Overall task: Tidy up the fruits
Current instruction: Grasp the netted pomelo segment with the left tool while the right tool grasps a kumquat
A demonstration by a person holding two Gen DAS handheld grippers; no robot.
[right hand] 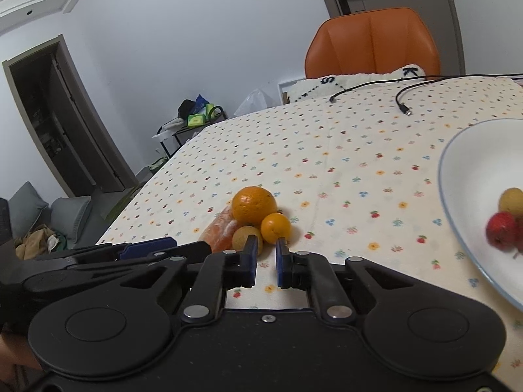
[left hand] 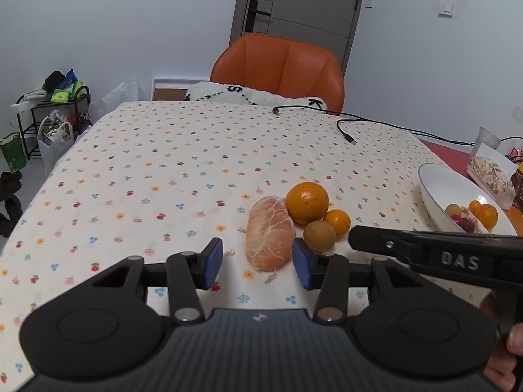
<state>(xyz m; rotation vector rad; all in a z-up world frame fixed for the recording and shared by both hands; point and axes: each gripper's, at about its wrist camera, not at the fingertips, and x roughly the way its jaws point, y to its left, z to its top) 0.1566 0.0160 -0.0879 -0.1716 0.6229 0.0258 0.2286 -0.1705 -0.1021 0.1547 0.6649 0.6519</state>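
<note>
A peeled pinkish citrus piece (left hand: 269,233) lies on the flowered tablecloth between the tips of my left gripper (left hand: 258,263), which stands open around its near end without touching it. Touching the piece's right side sit a big orange (left hand: 307,202), a small orange (left hand: 337,221) and a yellow-brown fruit (left hand: 319,236). My right gripper (right hand: 264,254) points at the small orange (right hand: 275,227) and the yellow-brown fruit (right hand: 245,236), its jaws a narrow gap apart with nothing between them. A white bowl (left hand: 434,186) at the right holds several fruits.
Two black cables (left hand: 346,130) lie across the far side of the table. An orange chair (left hand: 281,65) stands behind it. A snack bag (left hand: 490,173) sits beyond the bowl (right hand: 446,170). A cluttered rack (left hand: 49,111) stands off the table's left edge.
</note>
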